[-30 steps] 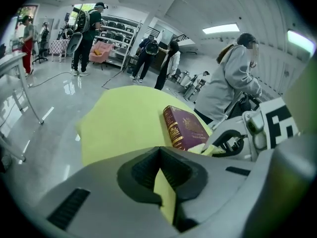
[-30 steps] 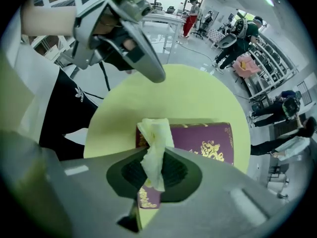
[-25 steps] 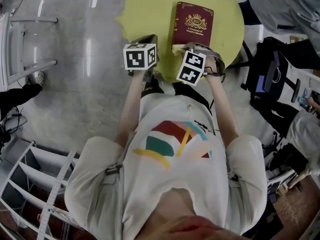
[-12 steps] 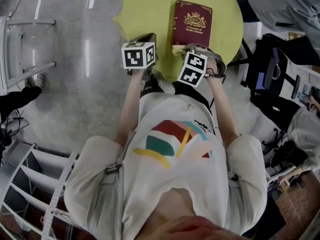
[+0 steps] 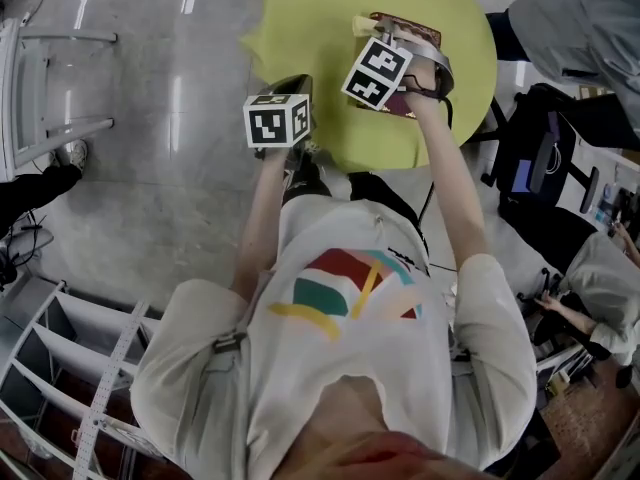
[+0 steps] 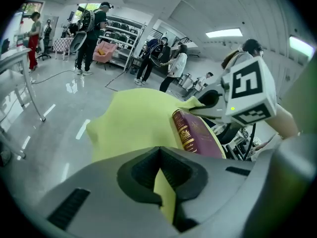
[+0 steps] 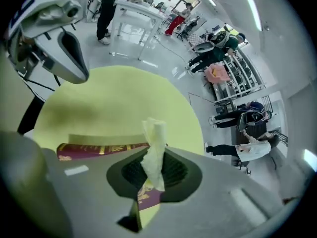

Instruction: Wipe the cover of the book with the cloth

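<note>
Right gripper (image 7: 151,155) clamps cloth (image 7: 153,130) over book (image 7: 99,149); left gripper (image 6: 159,150) jaws together (not steadying book), so wiping could shove it.

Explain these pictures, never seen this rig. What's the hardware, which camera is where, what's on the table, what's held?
There is no robot here: a person holds a two-jaw gripper in each hand. The cubes with square markers are parts of those grippers. One picture comes from a camera on the person's head, looking steeply down. The other two come from cameras riding on each gripper, looking along its jaws. On the round yellow table lies a maroon book with gold print. The right gripper is over the book, its jaws clamped on a pale cloth. The left gripper is at the table's near edge, jaws together, with nothing clearly held.
</note>
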Action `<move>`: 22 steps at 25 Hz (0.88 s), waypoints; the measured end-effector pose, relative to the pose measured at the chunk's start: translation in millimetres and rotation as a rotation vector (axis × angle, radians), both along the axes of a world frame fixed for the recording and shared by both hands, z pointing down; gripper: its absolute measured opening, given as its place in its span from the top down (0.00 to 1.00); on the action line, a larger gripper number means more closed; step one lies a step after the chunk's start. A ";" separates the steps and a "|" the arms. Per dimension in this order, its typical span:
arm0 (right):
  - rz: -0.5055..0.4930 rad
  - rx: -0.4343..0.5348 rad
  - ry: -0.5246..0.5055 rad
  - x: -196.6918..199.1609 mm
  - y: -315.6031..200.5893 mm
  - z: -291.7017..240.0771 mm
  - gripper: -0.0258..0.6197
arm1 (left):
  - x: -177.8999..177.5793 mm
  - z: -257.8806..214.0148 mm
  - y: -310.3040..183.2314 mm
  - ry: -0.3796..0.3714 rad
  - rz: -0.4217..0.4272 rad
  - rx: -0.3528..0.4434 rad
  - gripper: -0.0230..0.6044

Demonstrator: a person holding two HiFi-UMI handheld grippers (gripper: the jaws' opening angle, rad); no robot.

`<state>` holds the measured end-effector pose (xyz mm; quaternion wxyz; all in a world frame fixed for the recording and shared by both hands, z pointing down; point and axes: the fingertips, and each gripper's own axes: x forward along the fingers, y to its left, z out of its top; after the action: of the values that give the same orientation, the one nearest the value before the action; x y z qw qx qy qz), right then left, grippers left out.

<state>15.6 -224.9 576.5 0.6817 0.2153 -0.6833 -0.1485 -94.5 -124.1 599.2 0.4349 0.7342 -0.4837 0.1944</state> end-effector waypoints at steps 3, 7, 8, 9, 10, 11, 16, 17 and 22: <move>-0.025 -0.019 0.079 -6.7 -22.2 15.0 0.91 | -12.5 6.3 4.3 -0.002 -0.018 -0.015 0.94; -0.039 -0.066 0.156 -14.1 -33.6 34.8 0.91 | -27.2 16.1 9.4 0.001 -0.046 -0.036 0.94; -0.034 -0.079 0.171 -14.4 -34.7 39.7 0.91 | -29.7 17.7 10.1 0.001 -0.050 -0.039 0.94; -0.026 -0.092 0.184 -14.0 -35.3 43.9 0.91 | -31.7 18.8 10.5 0.001 -0.054 -0.041 0.94; -0.017 -0.102 0.192 -13.4 -35.5 47.1 0.91 | -33.2 19.4 10.8 0.002 -0.057 -0.042 0.94; -0.009 -0.108 0.197 -12.9 -35.3 48.9 0.91 | -34.7 19.6 11.0 0.003 -0.059 -0.041 0.94; -0.005 -0.146 0.200 -19.1 -28.2 52.2 0.91 | -44.5 20.5 10.3 0.001 -0.064 -0.037 0.94; -0.010 -0.156 0.202 -20.4 -24.9 52.9 0.91 | -45.0 20.2 10.0 0.003 -0.064 -0.035 0.94; -0.041 -0.194 0.217 -21.6 -0.5 55.0 0.91 | -43.1 17.3 7.8 0.008 -0.062 -0.022 0.94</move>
<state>-6.0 -225.4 631.5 0.7661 0.1171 -0.6209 -0.1179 -137.6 -116.3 616.5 0.4508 0.7147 -0.5024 0.1830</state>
